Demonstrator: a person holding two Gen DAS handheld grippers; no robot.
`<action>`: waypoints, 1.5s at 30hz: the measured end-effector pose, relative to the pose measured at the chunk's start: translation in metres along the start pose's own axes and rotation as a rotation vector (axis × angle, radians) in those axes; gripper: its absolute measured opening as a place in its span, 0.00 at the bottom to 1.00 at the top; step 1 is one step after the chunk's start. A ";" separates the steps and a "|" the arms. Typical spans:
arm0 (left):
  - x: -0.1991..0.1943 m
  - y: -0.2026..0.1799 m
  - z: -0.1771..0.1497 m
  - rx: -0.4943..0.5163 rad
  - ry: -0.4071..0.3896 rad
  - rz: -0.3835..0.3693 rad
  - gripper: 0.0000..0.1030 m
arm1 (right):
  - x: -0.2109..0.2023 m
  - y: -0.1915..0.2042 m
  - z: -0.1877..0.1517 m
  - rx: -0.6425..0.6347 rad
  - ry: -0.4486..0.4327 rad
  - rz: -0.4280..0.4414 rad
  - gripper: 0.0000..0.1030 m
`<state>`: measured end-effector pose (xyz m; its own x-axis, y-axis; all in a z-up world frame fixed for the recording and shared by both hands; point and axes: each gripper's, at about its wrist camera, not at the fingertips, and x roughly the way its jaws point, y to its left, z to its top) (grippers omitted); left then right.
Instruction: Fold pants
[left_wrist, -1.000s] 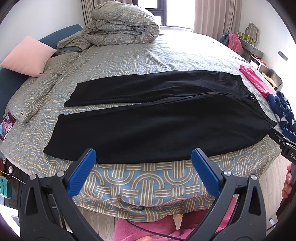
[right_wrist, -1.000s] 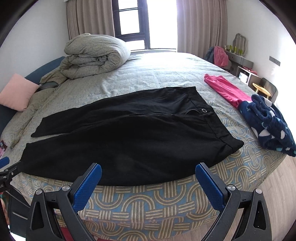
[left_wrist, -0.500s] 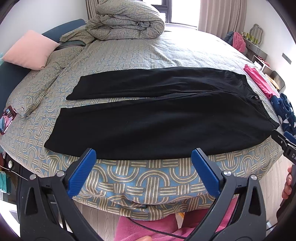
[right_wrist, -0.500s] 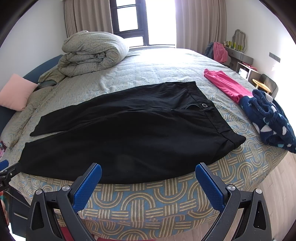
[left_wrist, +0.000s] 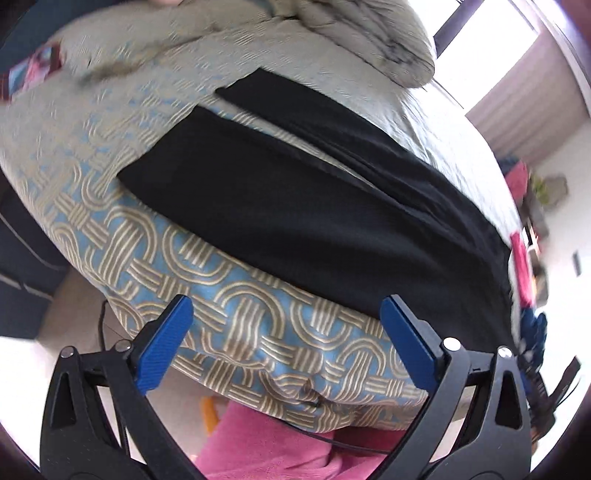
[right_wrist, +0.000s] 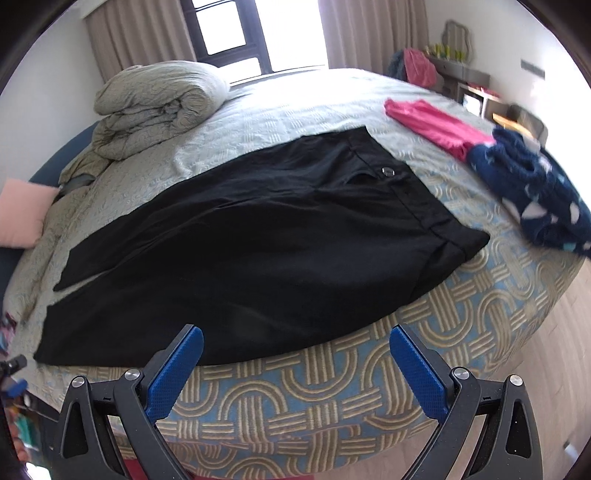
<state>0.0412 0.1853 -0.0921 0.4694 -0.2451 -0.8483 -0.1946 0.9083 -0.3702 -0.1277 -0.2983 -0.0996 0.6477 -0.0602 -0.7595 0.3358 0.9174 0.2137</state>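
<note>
Black pants (left_wrist: 317, 206) (right_wrist: 258, 240) lie flat on the patterned bedspread (left_wrist: 258, 314) (right_wrist: 332, 373), legs to the left and waistband with a metal button (right_wrist: 388, 171) to the right. My left gripper (left_wrist: 282, 308) hovers over the bed's front edge, just short of the near leg's hem side; its jaws stand wide and are closing, with nothing between them. My right gripper (right_wrist: 295, 338) is open at the pants' near edge, around the middle, and holds nothing.
A rolled quilt (right_wrist: 159, 103) sits at the back left of the bed and a pink pillow (right_wrist: 22, 214) at the far left. Pink clothes (right_wrist: 436, 125) and a navy fleece garment (right_wrist: 532, 192) lie at the right. Pink fabric (left_wrist: 277, 443) hangs below the left gripper.
The left gripper has swung left toward the leg ends and rolled, tilting its view and bringing the bed closer. The right gripper has moved a little closer to the pants' near edge.
</note>
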 end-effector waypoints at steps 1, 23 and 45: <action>0.005 0.010 0.005 -0.045 0.017 -0.013 0.88 | 0.002 -0.003 0.001 0.017 0.008 0.009 0.97; 0.057 0.080 0.042 -0.333 0.046 -0.038 0.57 | 0.063 -0.088 -0.003 0.504 0.171 0.186 0.62; 0.046 0.077 0.068 -0.316 -0.007 -0.016 0.06 | 0.061 -0.093 0.030 0.523 0.052 0.166 0.09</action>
<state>0.1067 0.2672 -0.1342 0.4802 -0.2547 -0.8393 -0.4447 0.7541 -0.4833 -0.0985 -0.3993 -0.1477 0.6905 0.1002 -0.7163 0.5361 0.5940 0.5998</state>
